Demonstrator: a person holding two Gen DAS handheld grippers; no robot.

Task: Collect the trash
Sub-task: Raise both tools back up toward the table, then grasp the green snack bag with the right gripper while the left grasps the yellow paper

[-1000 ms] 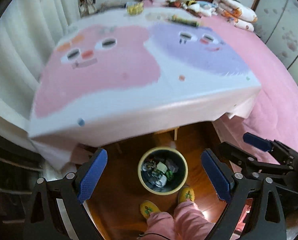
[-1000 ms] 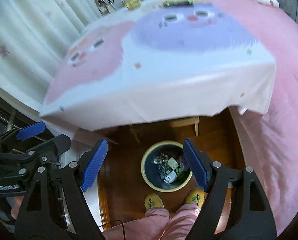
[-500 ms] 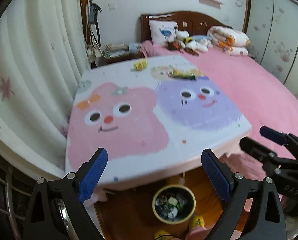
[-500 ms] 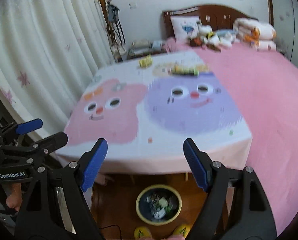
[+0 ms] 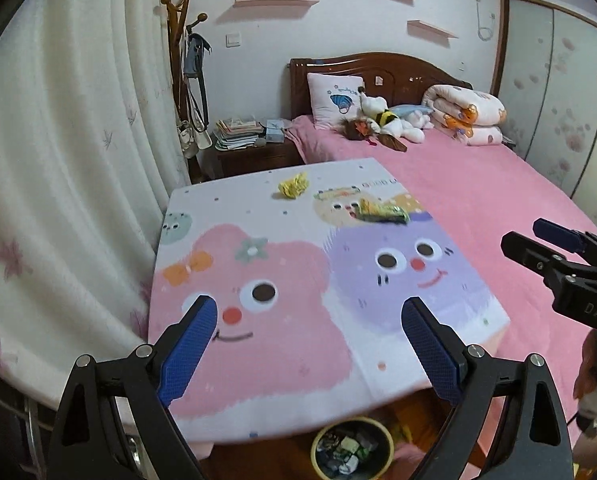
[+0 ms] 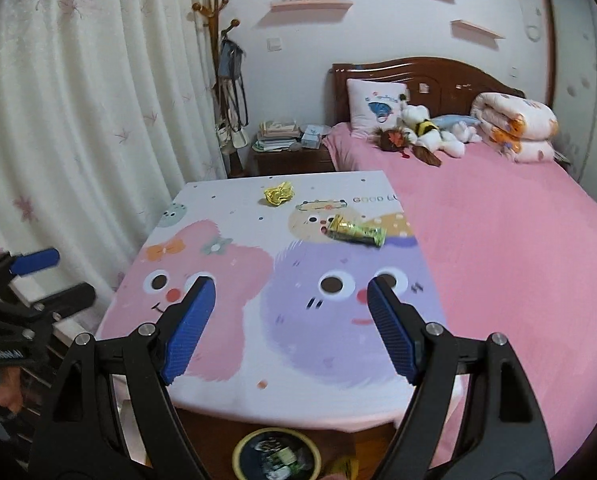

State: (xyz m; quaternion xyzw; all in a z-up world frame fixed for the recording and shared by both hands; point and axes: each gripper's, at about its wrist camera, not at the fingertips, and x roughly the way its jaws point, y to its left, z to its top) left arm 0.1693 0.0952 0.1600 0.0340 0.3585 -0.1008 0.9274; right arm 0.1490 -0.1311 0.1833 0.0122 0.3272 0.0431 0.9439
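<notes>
A crumpled yellow wrapper [image 5: 293, 185] [image 6: 278, 194] lies at the far end of the cartoon-print table [image 5: 282, 344] [image 6: 234, 344]. A green and gold snack wrapper [image 5: 382, 212] [image 6: 356, 232] lies right of it, near the table's right edge. My left gripper [image 5: 309, 344] is open over the near end of the table, nothing between its blue pads. My right gripper [image 6: 289, 320] is open too, also over the near end and holding nothing. A round bin [image 5: 352, 449] [image 6: 276, 456] with several pieces of trash stands on the floor under the near table edge.
A bed with a pink cover [image 5: 478, 200] [image 6: 518, 240] runs along the table's right side, with soft toys [image 5: 386, 120] and a rolled quilt [image 6: 516, 124] at its head. White curtains [image 5: 58, 180] hang on the left. A nightstand with books [image 6: 286, 148] stands behind the table.
Both grippers have tilted up from looking down at the bin and the person's slippers to looking across the table; both stay open.
</notes>
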